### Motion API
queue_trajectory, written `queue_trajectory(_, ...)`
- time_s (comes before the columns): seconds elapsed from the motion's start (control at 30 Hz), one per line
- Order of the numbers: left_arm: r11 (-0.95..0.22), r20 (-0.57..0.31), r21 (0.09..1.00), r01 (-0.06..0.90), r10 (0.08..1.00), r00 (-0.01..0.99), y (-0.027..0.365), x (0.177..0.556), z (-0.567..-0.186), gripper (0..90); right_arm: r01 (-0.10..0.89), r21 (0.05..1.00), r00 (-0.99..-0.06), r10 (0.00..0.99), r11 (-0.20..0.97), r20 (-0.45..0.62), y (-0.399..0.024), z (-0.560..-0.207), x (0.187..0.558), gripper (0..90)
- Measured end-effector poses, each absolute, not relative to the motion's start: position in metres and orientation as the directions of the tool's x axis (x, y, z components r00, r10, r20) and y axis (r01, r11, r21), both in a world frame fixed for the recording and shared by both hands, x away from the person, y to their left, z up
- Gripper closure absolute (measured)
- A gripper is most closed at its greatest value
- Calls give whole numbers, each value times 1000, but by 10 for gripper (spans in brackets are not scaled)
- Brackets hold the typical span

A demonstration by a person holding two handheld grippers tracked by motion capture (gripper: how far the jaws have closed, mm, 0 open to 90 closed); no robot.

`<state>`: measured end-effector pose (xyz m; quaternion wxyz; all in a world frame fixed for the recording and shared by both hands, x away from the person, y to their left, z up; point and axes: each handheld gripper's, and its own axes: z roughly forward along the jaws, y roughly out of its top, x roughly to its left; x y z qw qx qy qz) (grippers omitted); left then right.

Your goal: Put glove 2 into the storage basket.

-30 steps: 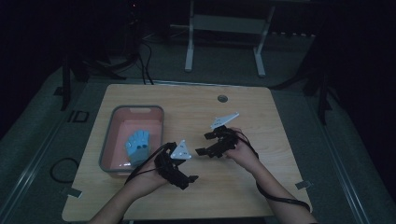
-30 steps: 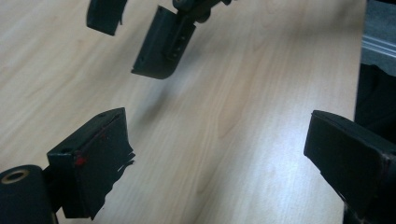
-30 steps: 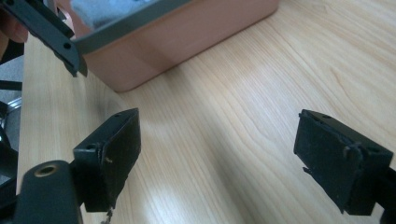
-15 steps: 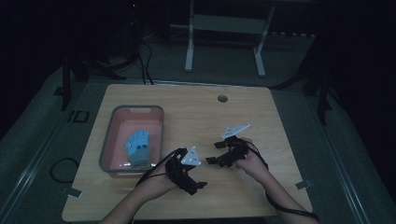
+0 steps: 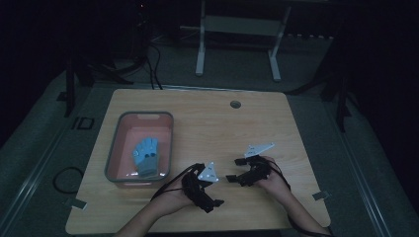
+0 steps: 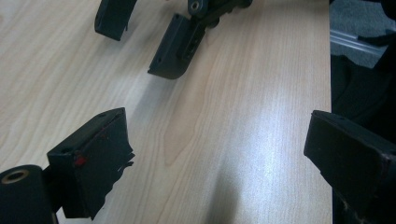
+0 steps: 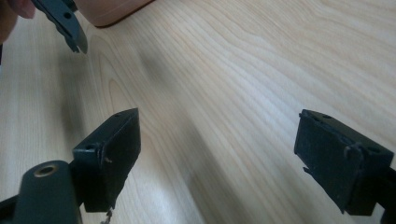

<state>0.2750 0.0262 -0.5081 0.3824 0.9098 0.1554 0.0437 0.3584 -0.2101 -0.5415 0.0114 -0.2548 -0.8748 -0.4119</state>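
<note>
While both tongs, the left gripper and right gripper, are hovering released and empty over bare table, the blue glove is lying in the pink bin beyond the left one, so a hasty reach is risking clipping its rim.

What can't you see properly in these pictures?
- Blue thing in the pink tub, high view: too small and dim to name for sure.
- Tub in the right gripper view: cut off by the top edge.
- Right gripper in the left gripper view: its body is cut off at the top.
- Person's arms, high view: cut off by the bottom edge.
</note>
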Motion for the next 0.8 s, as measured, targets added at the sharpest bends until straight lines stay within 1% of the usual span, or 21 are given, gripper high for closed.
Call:
queue_trajectory(0.17, -668, -57, 702, 247, 293, 954, 20, 274, -517, 72, 462, 715, -864, 447, 524, 231, -220, -546, 353, 145)
queue_trajectory(0.33, -677, -51, 699, 229, 272, 961, 14, 273, -524, 72, 459, 716, -865, 449, 527, 224, -227, -550, 346, 145)
queue_trajectory(0.47, -672, -71, 700, 242, 272, 960, 12, 273, -531, 72, 462, 720, -863, 452, 518, 228, -232, -553, 341, 145)
queue_trajectory(0.8, -669, -71, 705, 236, 265, 962, 7, 270, -548, 72, 468, 728, -854, 469, 501, 226, -249, -556, 330, 140)
